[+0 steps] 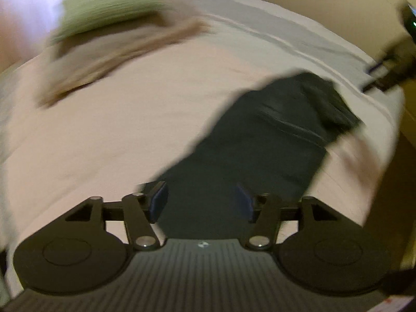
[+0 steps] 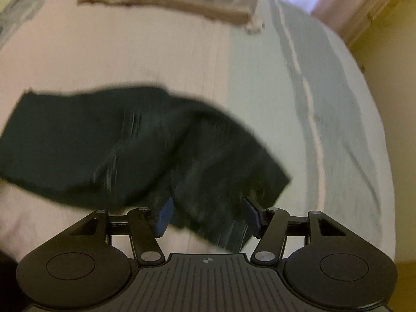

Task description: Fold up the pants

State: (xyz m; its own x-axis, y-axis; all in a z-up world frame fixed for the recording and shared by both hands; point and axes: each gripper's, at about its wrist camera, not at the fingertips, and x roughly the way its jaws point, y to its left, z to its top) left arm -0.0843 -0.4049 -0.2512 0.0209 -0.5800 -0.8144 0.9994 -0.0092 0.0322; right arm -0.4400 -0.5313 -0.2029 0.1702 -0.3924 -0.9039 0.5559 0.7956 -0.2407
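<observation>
— Lying on the pale pink bed sheet [image 1: 135, 130], the dark navy fabric pants [image 1: 249, 145] stretch from the near edge of the bed toward its right side. Where do you see them in the other view?

— In the right wrist view the pants [image 2: 109, 143] lie across the near part of the bed, crumpled, with one end reaching down between the fingers of the right gripper [image 2: 206, 217].

— Does this gripper pinch them?

— No. Its blue pads [image 2: 163, 218] stand spread apart, and the cloth only passes between them. The picture is blurred, so I cannot tell if a pad touches the cloth.

— And the left gripper [image 1: 201, 202]?

— Its fingers are also spread wide, with the pants below the gap. Nothing is pinched.

— What is further away?

— Near the far edge of the bed lies a beige folded cloth [image 2: 166, 0], and on it a light green folded cloth [image 1: 104, 7]. Along the right side of the bed runs a grey-blue striped part of the sheet [image 2: 345, 119]. At the right border of the left wrist view the right gripper [image 1: 392, 59] shows, well apart from the left one.
</observation>
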